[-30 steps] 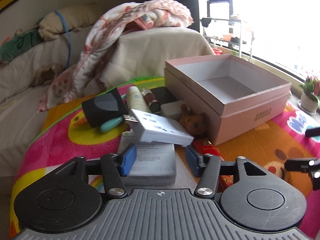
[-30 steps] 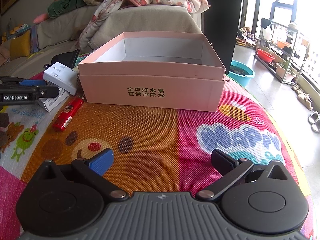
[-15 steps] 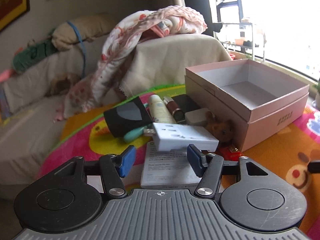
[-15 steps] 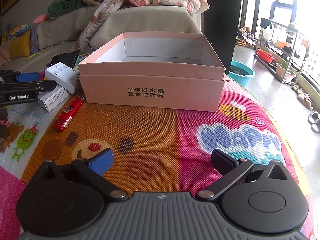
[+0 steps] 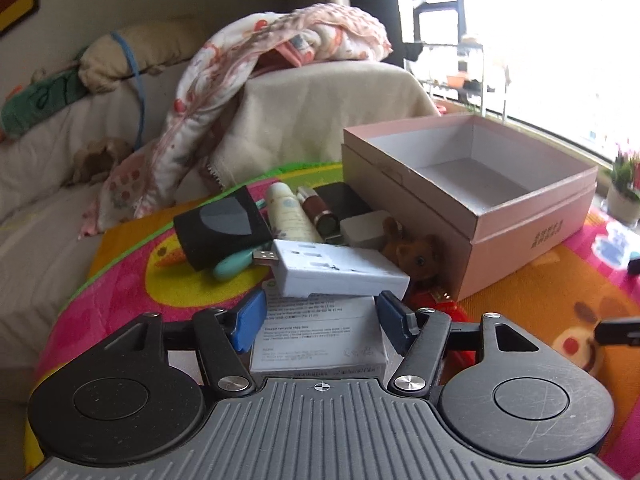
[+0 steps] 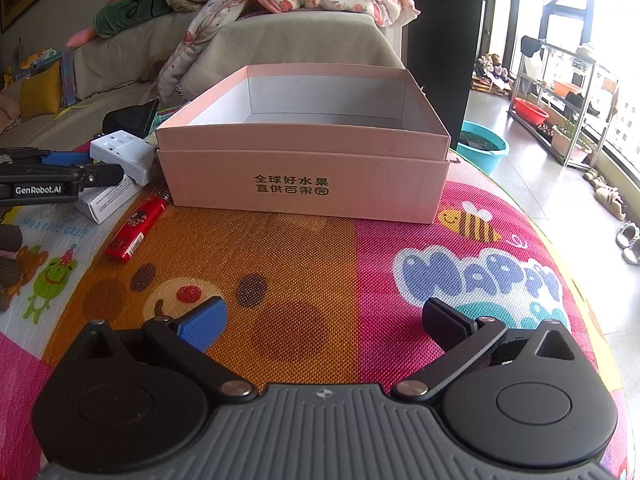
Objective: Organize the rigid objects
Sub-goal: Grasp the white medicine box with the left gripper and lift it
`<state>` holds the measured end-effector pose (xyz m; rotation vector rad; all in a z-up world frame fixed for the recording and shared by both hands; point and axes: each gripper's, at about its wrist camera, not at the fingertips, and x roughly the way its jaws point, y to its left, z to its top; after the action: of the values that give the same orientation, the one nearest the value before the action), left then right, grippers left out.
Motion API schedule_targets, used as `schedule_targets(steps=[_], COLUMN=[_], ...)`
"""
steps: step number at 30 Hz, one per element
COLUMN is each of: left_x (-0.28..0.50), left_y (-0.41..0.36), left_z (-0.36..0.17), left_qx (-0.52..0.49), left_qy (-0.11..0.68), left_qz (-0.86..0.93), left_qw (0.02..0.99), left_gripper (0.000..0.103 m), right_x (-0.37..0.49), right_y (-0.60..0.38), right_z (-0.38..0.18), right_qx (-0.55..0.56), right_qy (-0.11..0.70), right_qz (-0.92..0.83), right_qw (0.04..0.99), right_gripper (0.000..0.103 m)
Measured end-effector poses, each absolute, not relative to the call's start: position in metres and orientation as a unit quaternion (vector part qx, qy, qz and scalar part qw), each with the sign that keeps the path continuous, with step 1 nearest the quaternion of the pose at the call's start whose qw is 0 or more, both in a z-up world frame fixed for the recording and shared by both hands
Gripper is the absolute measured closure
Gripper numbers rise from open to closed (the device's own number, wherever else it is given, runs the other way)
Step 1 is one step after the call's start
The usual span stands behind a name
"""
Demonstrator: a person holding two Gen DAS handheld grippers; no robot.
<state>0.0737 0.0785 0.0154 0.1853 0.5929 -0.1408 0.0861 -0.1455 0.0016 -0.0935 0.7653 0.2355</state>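
Right now the left gripper (image 5: pixel 320 316) has just been opening its jaws, which stand apart on either side of a small white carton (image 5: pixel 320 340) without pressing it. A white plug adapter (image 5: pixel 340 272) lies across the carton's far end, beside the empty pink box (image 5: pixel 532 220). Both look light, stiff and smooth-sided; gripping the carton's long flat sides seems safest. The right gripper (image 6: pixel 324 320) hangs wide open, holding nothing, above the mat (image 6: pixel 320 256).

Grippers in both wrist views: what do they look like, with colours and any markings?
Each has a ribbed grey body, two black round housings and black linkage arms. The left gripper has two blue pads; the right gripper shows one blue pad and one black. White "GenRobot.AI" lettering marks the left gripper's side. No cables or sleeves show.
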Motion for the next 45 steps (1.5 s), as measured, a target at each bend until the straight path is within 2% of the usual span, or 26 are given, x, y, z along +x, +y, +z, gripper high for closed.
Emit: schedule_targets(steps=[8,11,24,28,45], left_x=[0.077,0.076,0.076,0.074,0.075], left_y=[0.077,0.075,0.087,0.092,0.09], left_z=[0.015,0.015,0.016,0.015,0.013], left_qx=[0.098,0.115,0.092,0.081,0.102], left_qy=[0.293,0.299,0.304,0.301,0.307], left_qz=[-0.066,-0.061,-0.018,-0.034,-0.037], left_qw=[0.949,0.945,0.948,0.95,0.946], left_gripper=[0.036,0.032,0.032,0.027,0.027], right_x=[0.086,0.085,0.084,0.084,0.085], right_y=[-0.146,-0.146,-0.146,-0.146,-0.144], right_z=[0.001,0.002,0.005,0.006,0.004], right_qx=[-0.045,-0.044,-0.041,-0.041,-0.046], right_qy=[0.372,0.372,0.371,0.371,0.372], right_qz=[0.115,0.115,0.112,0.112,0.114], right_qw=[0.92,0.92,0.921,0.921,0.92], right_gripper=[0.0,0.0,0.0,0.0,0.0])
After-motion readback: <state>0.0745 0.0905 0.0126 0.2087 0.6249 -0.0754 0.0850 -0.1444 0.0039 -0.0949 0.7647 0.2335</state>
